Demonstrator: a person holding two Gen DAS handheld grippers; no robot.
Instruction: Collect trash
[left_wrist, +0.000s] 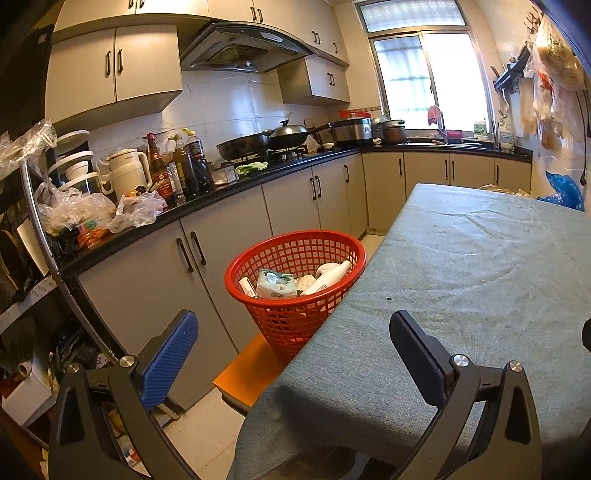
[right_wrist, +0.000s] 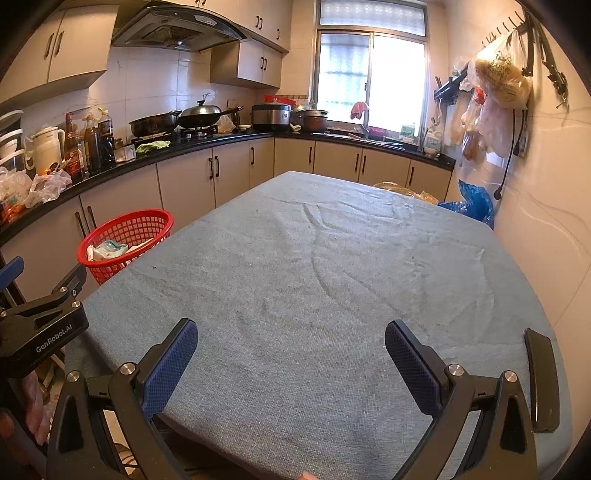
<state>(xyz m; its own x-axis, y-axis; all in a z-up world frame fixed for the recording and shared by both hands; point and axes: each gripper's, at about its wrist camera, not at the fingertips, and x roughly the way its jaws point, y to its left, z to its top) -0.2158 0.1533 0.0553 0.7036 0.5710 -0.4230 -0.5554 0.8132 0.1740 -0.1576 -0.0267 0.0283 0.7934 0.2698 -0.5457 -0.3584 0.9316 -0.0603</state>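
Red basket (left_wrist: 295, 280) stands on an orange stool beside the tabletop (left_wrist: 461, 295), at its left edge; base hidden behind the cloth. Inside: white bottle (left_wrist: 328, 277), long axis slanting up toward the tabletop, cap uppermost, lower end buried; a tissue pack (left_wrist: 277, 284); other scraps unclear. Left tongs (left_wrist: 295, 354) wide, empty. Right tongs (right_wrist: 291, 354) wide, empty, over bare cloth.

A home kitchen: range hood (left_wrist: 243, 48), woks on the stove (left_wrist: 266, 142), cabinets, sink under the window (right_wrist: 369, 74).
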